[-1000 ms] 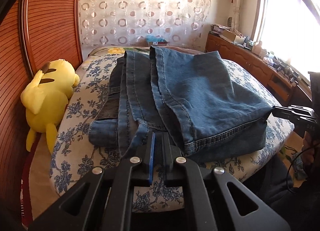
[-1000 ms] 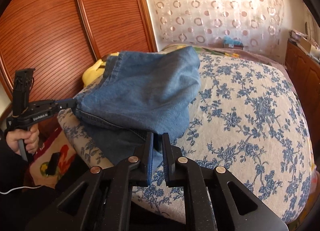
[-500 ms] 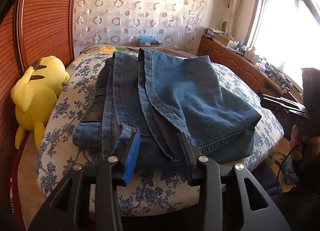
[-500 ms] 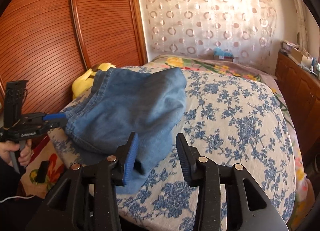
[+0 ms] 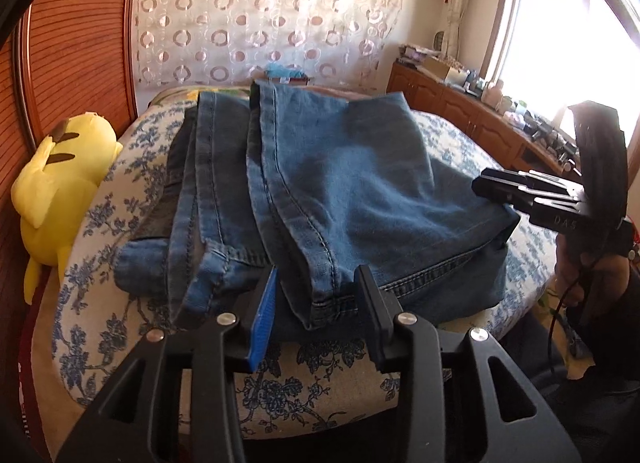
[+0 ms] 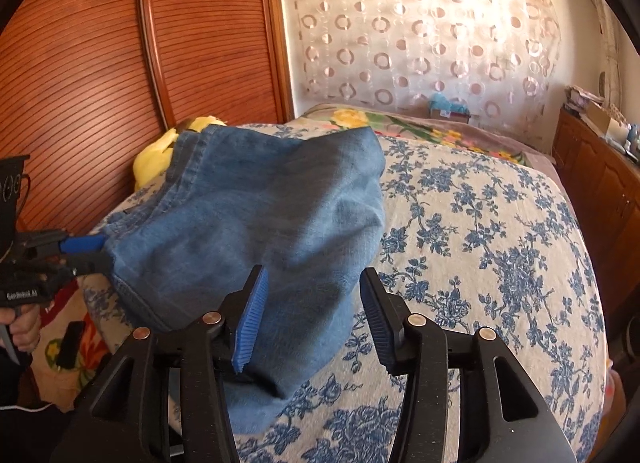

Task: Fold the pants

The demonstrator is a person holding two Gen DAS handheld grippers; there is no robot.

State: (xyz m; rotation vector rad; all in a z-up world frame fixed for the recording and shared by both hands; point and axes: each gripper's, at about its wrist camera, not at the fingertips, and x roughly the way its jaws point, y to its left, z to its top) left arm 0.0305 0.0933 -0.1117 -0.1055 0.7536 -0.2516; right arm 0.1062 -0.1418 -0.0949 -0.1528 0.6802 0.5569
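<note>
Left wrist view: both grippers (image 5: 316, 303) (image 6: 312, 311) spread, folded jeans (image 5: 340, 199) between, yellow plush (image 5: 56, 187) beside.

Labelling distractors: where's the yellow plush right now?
Left wrist view, far left: the yellow plush lies against the wooden wardrobe at the bed edge, left of the folded jeans.

Blue denim pants (image 5: 328, 199) lie folded on the bed, at its near end and toward the left side. The fabric is stacked in several layers, the uppermost a broad panel with a stitched hem running along the near edge. Leg seams run lengthwise from near to far. A darker waistband portion shows at the left edge of the stack. From the right wrist view, the pants (image 6: 260, 231) form a rumpled mound, with one corner overhanging the bed edge.
</note>
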